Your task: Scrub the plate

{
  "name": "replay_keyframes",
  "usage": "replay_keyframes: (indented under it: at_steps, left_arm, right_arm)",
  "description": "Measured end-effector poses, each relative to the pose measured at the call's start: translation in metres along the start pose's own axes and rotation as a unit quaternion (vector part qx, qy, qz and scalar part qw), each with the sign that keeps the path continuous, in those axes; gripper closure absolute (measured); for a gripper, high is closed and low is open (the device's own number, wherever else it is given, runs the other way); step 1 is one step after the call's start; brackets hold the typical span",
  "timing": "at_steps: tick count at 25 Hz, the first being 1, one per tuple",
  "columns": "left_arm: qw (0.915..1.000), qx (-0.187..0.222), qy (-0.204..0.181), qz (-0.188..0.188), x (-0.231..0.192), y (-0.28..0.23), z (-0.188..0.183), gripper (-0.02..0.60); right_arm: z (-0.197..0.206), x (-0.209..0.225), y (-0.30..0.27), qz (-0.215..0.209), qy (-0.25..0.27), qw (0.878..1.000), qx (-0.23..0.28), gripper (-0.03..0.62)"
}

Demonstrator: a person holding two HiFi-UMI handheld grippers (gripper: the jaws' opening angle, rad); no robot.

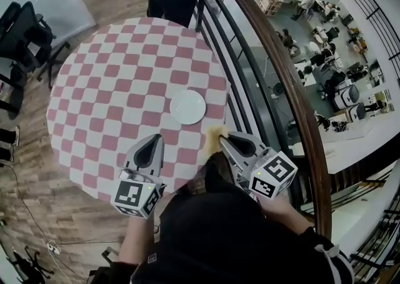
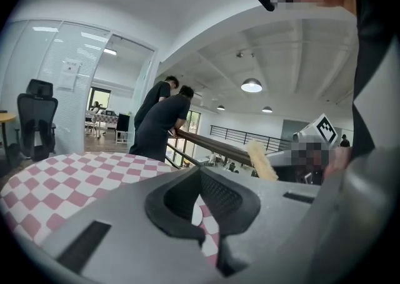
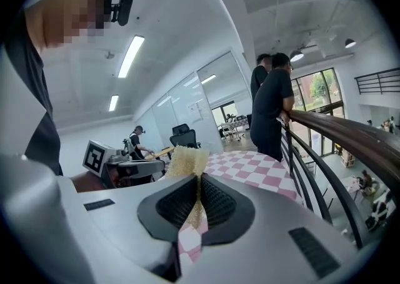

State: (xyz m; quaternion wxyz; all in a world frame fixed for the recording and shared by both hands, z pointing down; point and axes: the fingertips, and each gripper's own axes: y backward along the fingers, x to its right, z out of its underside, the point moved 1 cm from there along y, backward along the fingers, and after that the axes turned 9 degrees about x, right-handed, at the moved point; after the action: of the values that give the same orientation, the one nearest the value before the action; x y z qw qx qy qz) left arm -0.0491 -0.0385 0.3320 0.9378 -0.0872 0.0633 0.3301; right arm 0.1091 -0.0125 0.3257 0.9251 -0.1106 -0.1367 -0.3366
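A white plate (image 1: 187,107) lies empty on the round table's pink-and-white checked cloth (image 1: 112,89), right of centre. My right gripper (image 1: 224,137) hovers at the near edge just below the plate, shut on a yellow sponge (image 1: 215,135). In the right gripper view the sponge (image 3: 186,161) sticks up from between the pads (image 3: 220,200). My left gripper (image 1: 155,138) hangs over the near part of the cloth, left of the plate, shut with nothing in it; its jaws (image 2: 200,171) meet. Neither gripper view shows the plate.
A dark wooden railing (image 1: 284,76) with metal bars runs close along the table's right side. Two people (image 3: 270,104) lean on it beyond the far edge of the table. Office chairs (image 1: 22,26) stand at the left. A lower floor shows beyond the rail.
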Motion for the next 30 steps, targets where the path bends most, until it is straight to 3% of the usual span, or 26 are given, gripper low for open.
replay_keyframes:
  at_steps: [5,11,15,17,20,23,27,30]
  left_arm:
    - [0.9993,-0.020,0.010,-0.029,0.010,-0.041,0.010,0.575]
    - [0.9961,-0.050,0.020,-0.069,-0.005,-0.063,0.035,0.572]
    - [0.9941,-0.082,0.037,-0.060,-0.025,-0.071,0.071,0.568]
    - [0.9928,-0.098,0.043,-0.053,-0.041,-0.081,0.090,0.536]
    - [0.9895,-0.125,0.050,-0.052,-0.060,-0.098,0.123,0.465]
    - [0.9849,-0.158,0.052,-0.048,-0.072,-0.117,0.160,0.435]
    - [0.9812,-0.180,0.045,-0.056,-0.086,-0.133,0.191,0.431]
    - [0.9784,-0.188,0.039,-0.077,-0.094,-0.140,0.201,0.431]
  right_arm:
    - [0.005,0.046,-0.005,-0.019,-0.015,1.000,-0.013,0.563]
    - [0.033,0.079,-0.032,-0.042,-0.035,0.996,-0.064,0.563]
    - [0.062,0.088,-0.062,-0.042,-0.020,0.993,-0.105,0.563]
    - [0.080,0.092,-0.081,-0.041,-0.014,0.991,-0.128,0.563]
    - [0.119,0.102,-0.107,-0.036,-0.006,0.982,-0.183,0.563]
    - [0.154,0.113,-0.129,-0.019,0.006,0.971,-0.238,0.563]
    - [0.182,0.114,-0.158,-0.014,0.034,0.957,-0.286,0.563]
    - [0.200,0.117,-0.172,-0.020,0.083,0.940,-0.332,0.563]
